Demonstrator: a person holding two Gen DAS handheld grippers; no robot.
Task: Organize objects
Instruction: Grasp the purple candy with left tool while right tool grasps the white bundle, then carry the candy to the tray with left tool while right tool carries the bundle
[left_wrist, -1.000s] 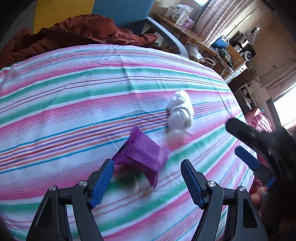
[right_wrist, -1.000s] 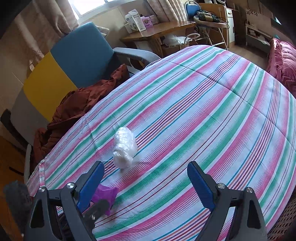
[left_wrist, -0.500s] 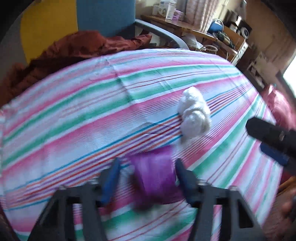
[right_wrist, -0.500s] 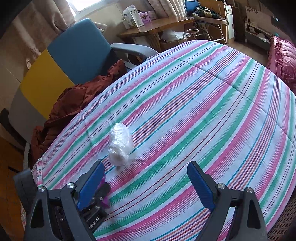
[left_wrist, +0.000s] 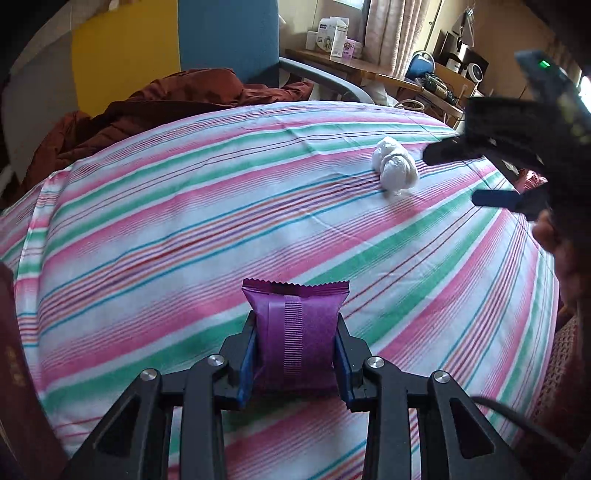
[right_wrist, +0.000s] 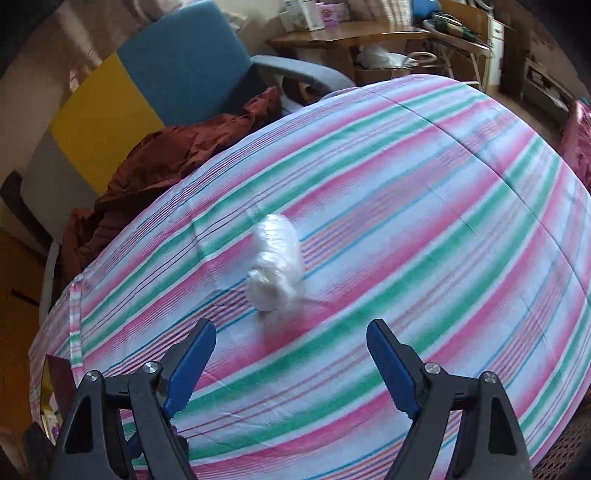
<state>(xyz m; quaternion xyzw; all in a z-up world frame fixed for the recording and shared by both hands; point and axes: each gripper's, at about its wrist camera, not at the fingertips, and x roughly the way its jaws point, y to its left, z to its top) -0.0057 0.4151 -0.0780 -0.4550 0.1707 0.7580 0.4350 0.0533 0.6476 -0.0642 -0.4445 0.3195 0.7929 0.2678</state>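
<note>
Right wrist: striped bedspread (right_wrist: 424, 206), blue-yellow chair (right_wrist: 147, 88) behind.

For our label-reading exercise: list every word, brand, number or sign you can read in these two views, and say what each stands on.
None can be read.
White boxes on the wooden desk: print too small.
Purple packet in the left gripper: no visible print.
Dark red object at the left edge: yellow marks, blurred.

a striped bedsheet (left_wrist: 184, 229) in pink, green and white covers the bed. just beyond its far edge lies a rumpled rust-brown blanket (left_wrist: 155, 107), heaped against a blue and yellow armchair (right_wrist: 147, 85). farther beyond the sheet, a wooden desk (right_wrist: 343, 38) carries small boxes (left_wrist: 334, 37).
</note>
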